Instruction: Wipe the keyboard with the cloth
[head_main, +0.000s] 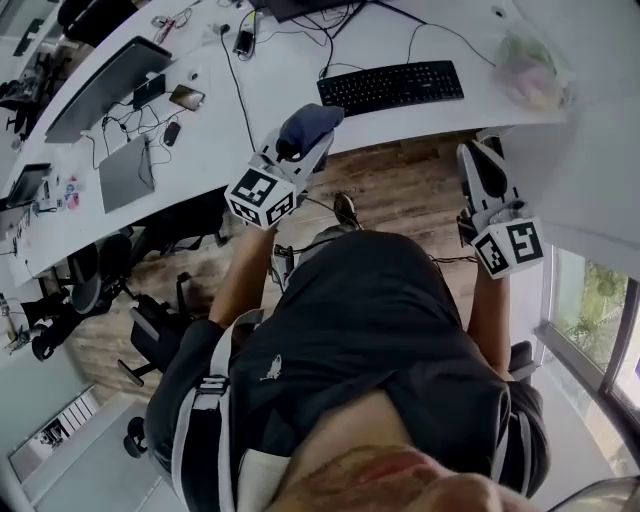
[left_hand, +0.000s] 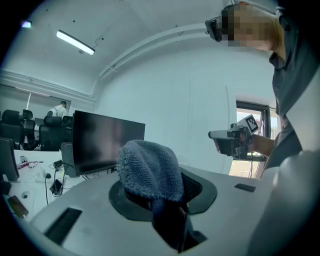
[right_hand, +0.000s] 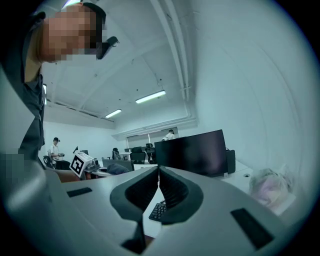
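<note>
A black keyboard (head_main: 392, 86) lies on the white desk (head_main: 270, 95) ahead of me; a corner of the keyboard (right_hand: 158, 212) shows below the right jaws. My left gripper (head_main: 312, 125) is held over the desk's near edge, left of the keyboard, shut on a blue-grey cloth (head_main: 306, 128). In the left gripper view the cloth (left_hand: 148, 170) bulges out between the jaws. My right gripper (head_main: 474, 152) hangs off the desk's front edge, right of the keyboard, with its jaws closed together and nothing between them (right_hand: 158, 176).
A black monitor (left_hand: 106, 141) stands behind the keyboard. A crumpled plastic bag (head_main: 535, 70) lies at the desk's right. Laptops (head_main: 105, 88), phones and cables crowd the left part. Office chairs (head_main: 150, 330) stand on the wooden floor at left. Other people (right_hand: 54, 148) are far off.
</note>
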